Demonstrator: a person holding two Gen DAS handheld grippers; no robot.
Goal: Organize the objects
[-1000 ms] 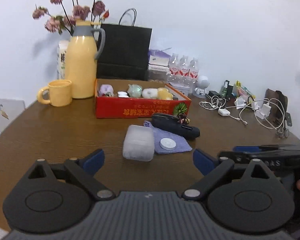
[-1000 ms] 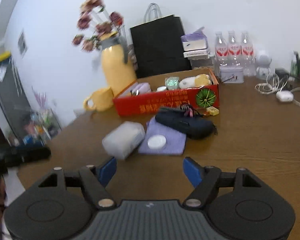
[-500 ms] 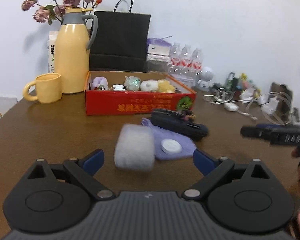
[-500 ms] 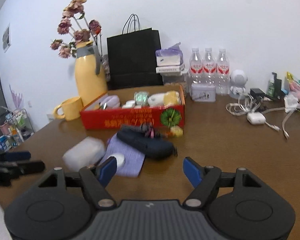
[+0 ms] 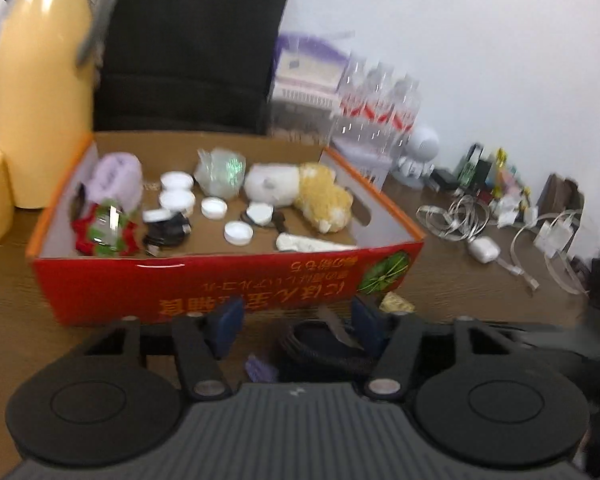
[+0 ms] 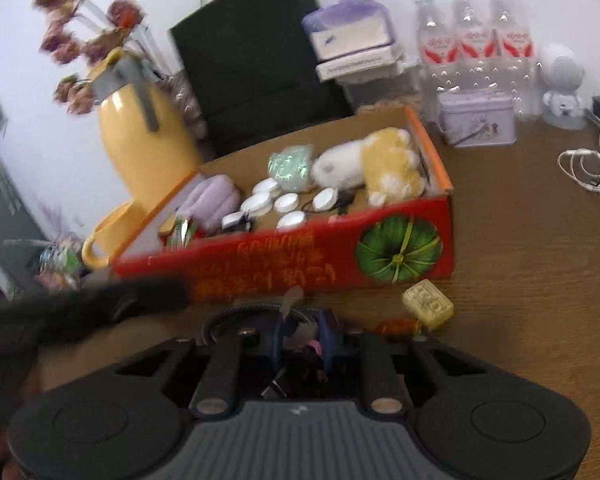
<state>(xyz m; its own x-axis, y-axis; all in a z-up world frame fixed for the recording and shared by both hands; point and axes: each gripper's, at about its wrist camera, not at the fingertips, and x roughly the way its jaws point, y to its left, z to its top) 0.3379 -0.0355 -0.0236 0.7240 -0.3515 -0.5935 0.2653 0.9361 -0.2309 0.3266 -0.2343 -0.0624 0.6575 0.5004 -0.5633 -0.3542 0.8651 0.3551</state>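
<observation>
A red cardboard box (image 5: 204, 288) (image 6: 284, 268) holds plush toys, white lids and small items. A black pencil pouch (image 5: 324, 344) (image 6: 244, 320) lies on the table just in front of it. My left gripper (image 5: 296, 324) is open, its blue fingers over the pouch's left part. My right gripper (image 6: 302, 338) has its blue fingers close together on the pouch's middle, by its zipper pull. A purple cloth (image 5: 260, 368) shows under the pouch.
Behind the box stand a yellow thermos (image 5: 40, 92), a yellow mug (image 6: 112, 236), a black paper bag (image 6: 256, 48), water bottles (image 6: 476, 52) and a tin (image 6: 476, 120). Cables and chargers (image 5: 500, 232) lie at right. A yellow wrapped block (image 6: 428, 304) lies by the box corner.
Both grippers moved forward and down to the black pouch by the red box. The right gripper narrowed from wide open onto the pouch; the left one narrowed partly.
</observation>
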